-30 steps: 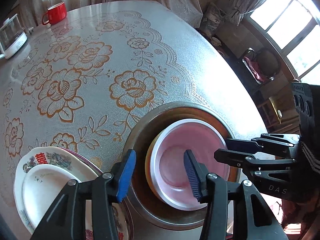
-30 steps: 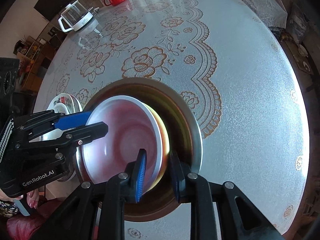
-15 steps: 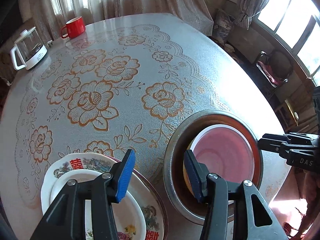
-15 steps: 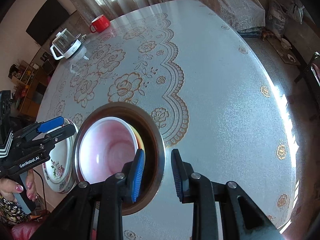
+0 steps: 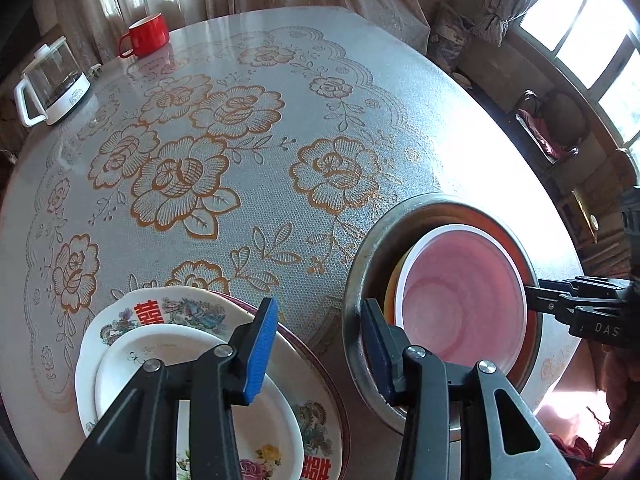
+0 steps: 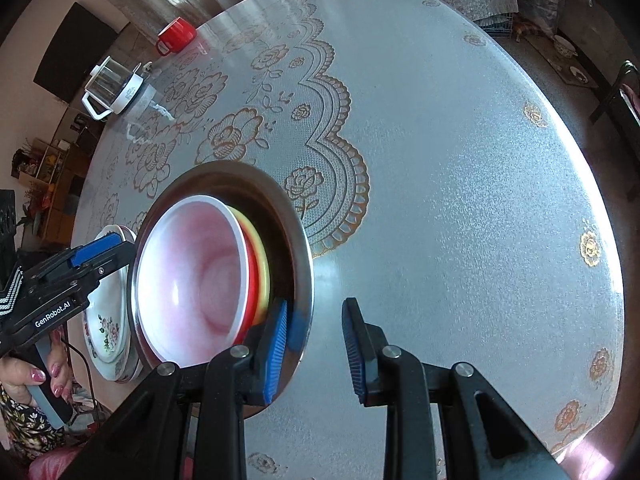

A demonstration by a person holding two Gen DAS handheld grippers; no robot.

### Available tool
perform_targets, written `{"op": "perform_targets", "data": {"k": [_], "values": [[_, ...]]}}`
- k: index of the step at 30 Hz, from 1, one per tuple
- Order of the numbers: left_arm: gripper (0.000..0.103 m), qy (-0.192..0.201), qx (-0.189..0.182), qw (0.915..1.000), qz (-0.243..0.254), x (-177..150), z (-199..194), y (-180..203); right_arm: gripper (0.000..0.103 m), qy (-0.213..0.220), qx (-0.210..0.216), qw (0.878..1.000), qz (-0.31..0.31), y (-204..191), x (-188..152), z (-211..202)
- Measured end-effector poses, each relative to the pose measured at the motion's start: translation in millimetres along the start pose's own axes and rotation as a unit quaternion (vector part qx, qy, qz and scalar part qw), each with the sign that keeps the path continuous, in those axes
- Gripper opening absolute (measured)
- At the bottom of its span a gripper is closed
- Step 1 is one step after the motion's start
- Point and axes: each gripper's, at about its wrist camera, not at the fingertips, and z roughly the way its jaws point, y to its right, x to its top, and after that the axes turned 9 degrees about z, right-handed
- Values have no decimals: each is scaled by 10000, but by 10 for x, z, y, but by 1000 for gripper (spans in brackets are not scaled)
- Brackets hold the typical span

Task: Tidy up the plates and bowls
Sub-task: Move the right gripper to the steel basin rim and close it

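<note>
A large metal basin stands near the table's front edge. A pink bowl sits in it, nested on red and yellow bowls. A stack of flowered plates with a white plate on top lies left of the basin. My left gripper is open and empty, between the plates and the basin. My right gripper is open and empty, above the basin's right rim.
A red mug and a glass kettle stand at the far edge of the round table with its flowered cloth. Chairs and windows lie beyond the table on the right.
Both grippers have pulled back and up from the basin. The right gripper let go of the bowls' rim and opened wider. The pink bowl rests in the basin.
</note>
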Motion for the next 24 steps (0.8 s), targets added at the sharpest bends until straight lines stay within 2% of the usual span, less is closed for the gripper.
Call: {"op": "perform_targets", "data": {"k": [11,15,17,20,24], "values": [[45,-85,25,9998,182,-3,-3,30,27,-157,168,9996,143,18,-22,187],[48,-216,-161,9988,400,10,21,67,19,-68,240,9997,66,-17,-23,215],[48,-327,-91,9980,528,21,73,88,16,-45,234,9997,-3,-55,-11,237],[48,-371,33,9970,681,50,125,100,15,-48,243,9997,-7,-79,7,282],[48,-426,3,9961,767,72,154,116,15,-70,322,9994,46,-54,13,293]]}}
